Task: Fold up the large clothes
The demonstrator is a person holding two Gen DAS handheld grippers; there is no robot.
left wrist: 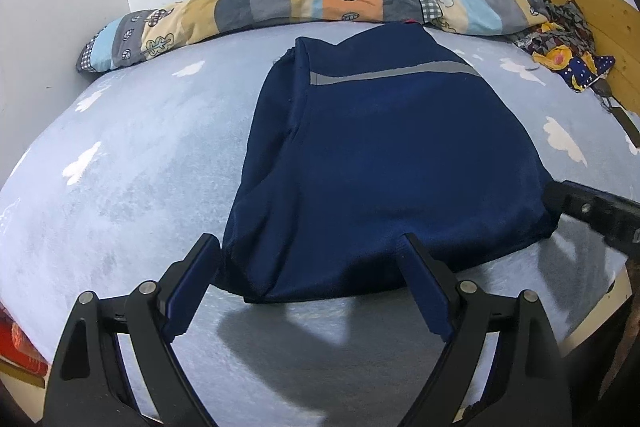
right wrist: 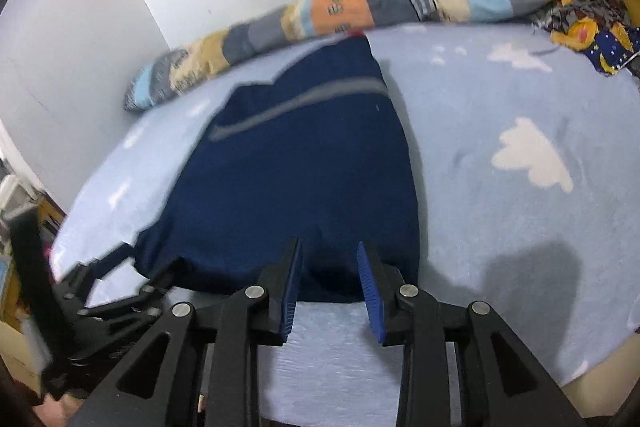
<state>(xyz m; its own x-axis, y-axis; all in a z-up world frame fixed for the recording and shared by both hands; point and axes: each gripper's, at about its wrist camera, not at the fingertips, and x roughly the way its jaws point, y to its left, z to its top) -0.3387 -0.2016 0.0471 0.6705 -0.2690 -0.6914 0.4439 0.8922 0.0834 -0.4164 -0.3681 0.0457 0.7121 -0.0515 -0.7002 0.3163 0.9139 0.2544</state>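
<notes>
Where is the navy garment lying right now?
The navy garment lies folded mid-bed on the cloud-print sheet, in front of both grippers in each wrist view, its far end near the patchwork quilt roll.

No text, label, brand, number or sign could be read in either view.
</notes>
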